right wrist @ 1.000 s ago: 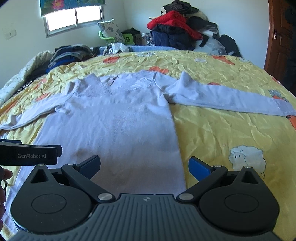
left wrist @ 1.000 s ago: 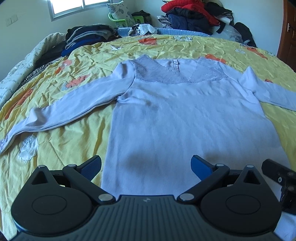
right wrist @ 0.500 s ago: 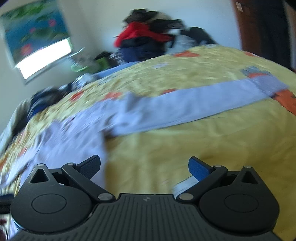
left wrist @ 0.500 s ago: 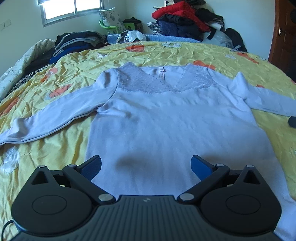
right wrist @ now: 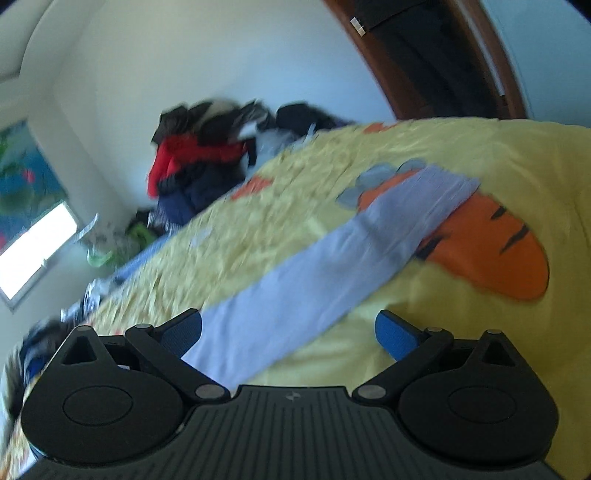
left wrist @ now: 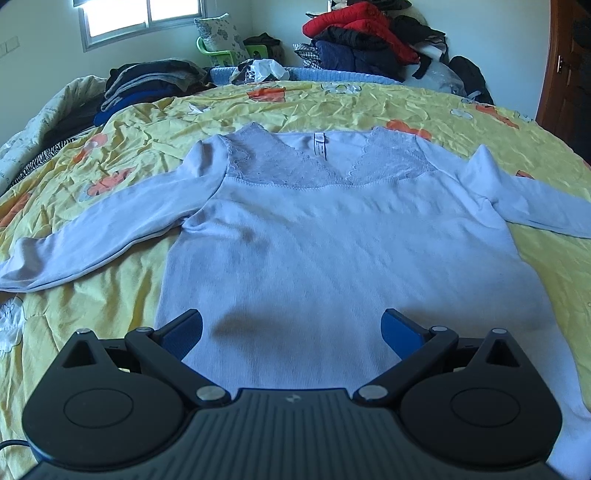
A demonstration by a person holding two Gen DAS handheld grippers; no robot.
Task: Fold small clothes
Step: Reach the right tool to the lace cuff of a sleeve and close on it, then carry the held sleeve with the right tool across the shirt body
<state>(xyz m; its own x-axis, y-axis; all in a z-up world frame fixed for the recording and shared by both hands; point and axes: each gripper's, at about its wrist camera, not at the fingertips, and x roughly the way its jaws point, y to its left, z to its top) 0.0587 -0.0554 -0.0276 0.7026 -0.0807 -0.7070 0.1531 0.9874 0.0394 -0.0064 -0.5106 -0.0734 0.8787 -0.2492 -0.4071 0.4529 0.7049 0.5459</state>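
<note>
Left wrist view
Bed: your left gripper (left wrist: 291, 334) looks out over a bed (left wrist: 369, 107) covered by a crumpled yellow sheet with orange and white cartoon prints.
Top: the pale lilac long-sleeved top (left wrist: 332, 236) lies flat and face up in the middle of the bed, lace neckline away from you, both sleeves spread out sideways.
Jaws: yours stand wide apart over the hem of the top, holding nothing.
Room: a window (left wrist: 140, 18) sits in the far wall at left; folded dark clothes (left wrist: 147, 81) are stacked at the bed's far left edge; a heap of red and dark garments (left wrist: 365, 37) is piled at the far side; a brown door (left wrist: 565, 74) stands at right.

Right wrist view
Picture: tilted and blurred.
Sleeve: one sleeve (right wrist: 332, 273) of the top runs diagonally across the yellow sheet, its cuff lying on an orange striped print (right wrist: 495, 251).
Jaws: your right gripper (right wrist: 288, 332) has them wide apart, empty, with the near part of the sleeve just ahead of the left jaw.
Room: the clothes heap, the bright window and the brown door frame (right wrist: 388, 74) show behind.
</note>
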